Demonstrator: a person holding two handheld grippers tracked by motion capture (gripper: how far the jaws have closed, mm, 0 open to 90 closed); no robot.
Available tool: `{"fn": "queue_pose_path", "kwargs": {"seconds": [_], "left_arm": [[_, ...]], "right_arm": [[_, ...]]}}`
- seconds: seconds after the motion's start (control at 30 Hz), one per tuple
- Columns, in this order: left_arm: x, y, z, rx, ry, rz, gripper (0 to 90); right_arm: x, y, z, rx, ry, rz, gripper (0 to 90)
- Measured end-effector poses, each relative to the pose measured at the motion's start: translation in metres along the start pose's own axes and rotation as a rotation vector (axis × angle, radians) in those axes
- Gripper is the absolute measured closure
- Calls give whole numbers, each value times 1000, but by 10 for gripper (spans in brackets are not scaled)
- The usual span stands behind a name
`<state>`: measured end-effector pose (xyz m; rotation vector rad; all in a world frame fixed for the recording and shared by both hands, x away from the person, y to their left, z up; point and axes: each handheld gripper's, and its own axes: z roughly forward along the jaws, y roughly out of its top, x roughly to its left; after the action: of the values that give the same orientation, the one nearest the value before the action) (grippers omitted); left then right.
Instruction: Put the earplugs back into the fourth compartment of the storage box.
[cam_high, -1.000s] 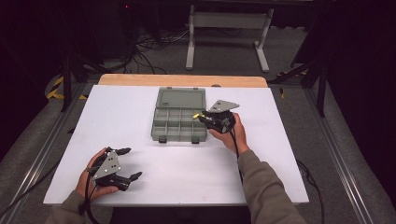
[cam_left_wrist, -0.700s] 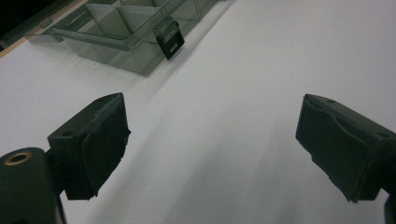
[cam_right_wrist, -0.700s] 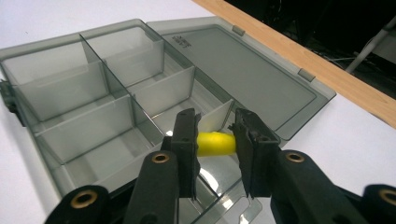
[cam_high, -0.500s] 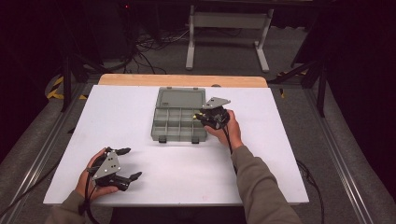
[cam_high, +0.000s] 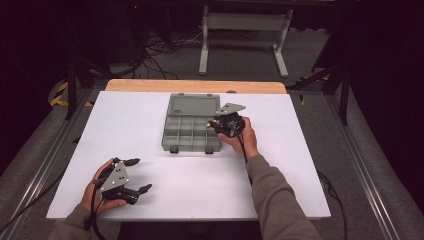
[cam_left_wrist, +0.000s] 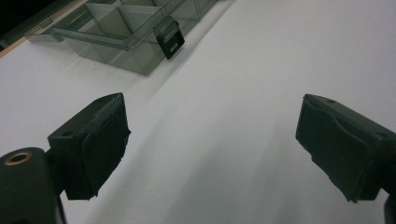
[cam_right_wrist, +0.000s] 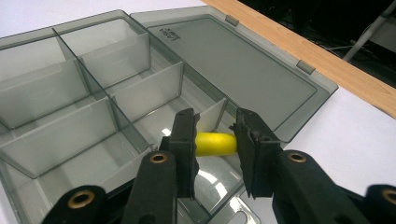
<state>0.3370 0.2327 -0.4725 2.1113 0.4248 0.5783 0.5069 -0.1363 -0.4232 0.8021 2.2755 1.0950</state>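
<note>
The yellow cylinder (cam_right_wrist: 215, 143) — a short, smooth piece — is clamped end to end between the two black jaws of the right gripper (cam_right_wrist: 214, 140), held just above a compartment at the right edge of the organizer box (cam_high: 191, 131).

Nearest the person, at the near left of the white table (cam_high: 300, 150), the left gripper (cam_high: 135, 175) rests in the left hand (cam_high: 100, 192) with its jaws spread wide apart and nothing between them; in the left gripper view only bare white surface lies between the pads (cam_left_wrist: 100, 149), with a black latch (cam_left_wrist: 169, 39) on the box's near wall further on.

Farther out, near the middle of the table, the grey translucent box sits open, its lid (cam_right_wrist: 243, 60) folded back flat on the far side toward the wooden edge (cam_high: 195, 86). The dividers split the tray into several compartments, and those seen in the right gripper view look empty. The right hand (cam_high: 242, 137) holds its gripper at the box's right side — the jaws reach in over the tray.

Beyond the table stand a dark floor, cables and a grey metal stand (cam_high: 243, 22).
</note>
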Motion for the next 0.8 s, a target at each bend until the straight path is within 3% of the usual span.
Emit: {"fn": "queue_pose_path", "kwargs": {"seconds": [0.57,0.8], "left_arm": [[0,0,0,2,0,1,104],[0,0,0,-2,2,-3,104]], "right_arm": [[-2,-2,0,11,0,23,664],[-1,-2,0,11,-11,22,587]]}}
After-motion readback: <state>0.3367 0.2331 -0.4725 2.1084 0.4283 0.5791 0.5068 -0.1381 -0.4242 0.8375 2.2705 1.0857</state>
